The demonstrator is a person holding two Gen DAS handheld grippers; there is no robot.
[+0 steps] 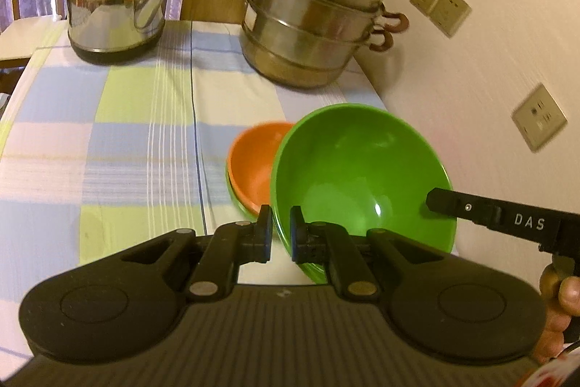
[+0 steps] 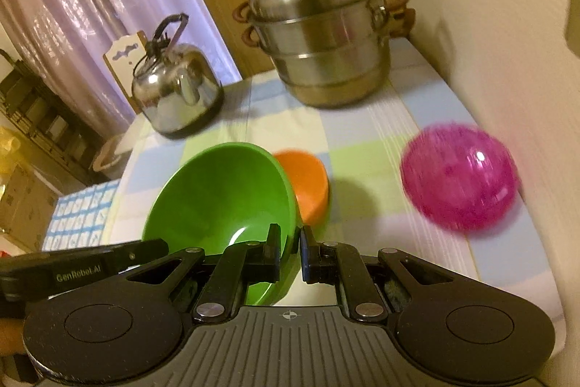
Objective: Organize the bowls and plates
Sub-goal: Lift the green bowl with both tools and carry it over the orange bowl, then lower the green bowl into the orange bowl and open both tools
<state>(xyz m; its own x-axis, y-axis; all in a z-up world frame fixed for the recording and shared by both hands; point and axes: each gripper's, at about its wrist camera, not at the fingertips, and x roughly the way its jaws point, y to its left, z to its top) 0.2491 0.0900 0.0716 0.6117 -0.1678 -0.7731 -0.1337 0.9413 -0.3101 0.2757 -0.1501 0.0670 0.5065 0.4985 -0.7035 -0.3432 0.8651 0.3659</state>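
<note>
Checkered tablecloth [image 1: 108, 140] covering table beside cream wall. Nearest, left gripper [image 1: 281, 233] and right gripper [image 2: 290, 252] each pinching rim of tilted green bowl [image 1: 362, 169], fingers clamped. Just behind, orange bowl [image 1: 253, 162] sitting. Pink ball [image 2: 458, 178] lying right. Farthest, kettle [image 1: 117, 9] standing left, steamer pot [image 1: 311, 20] right.

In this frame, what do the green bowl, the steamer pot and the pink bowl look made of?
Green bowl: likely plastic or melamine, with uniform colour and a soft gloss.
Steamer pot: stainless steel, with mirror-like reflections and brownish handles of unclear material.
Pink bowl: seemingly translucent glittery plastic, though it is blurred.
</note>
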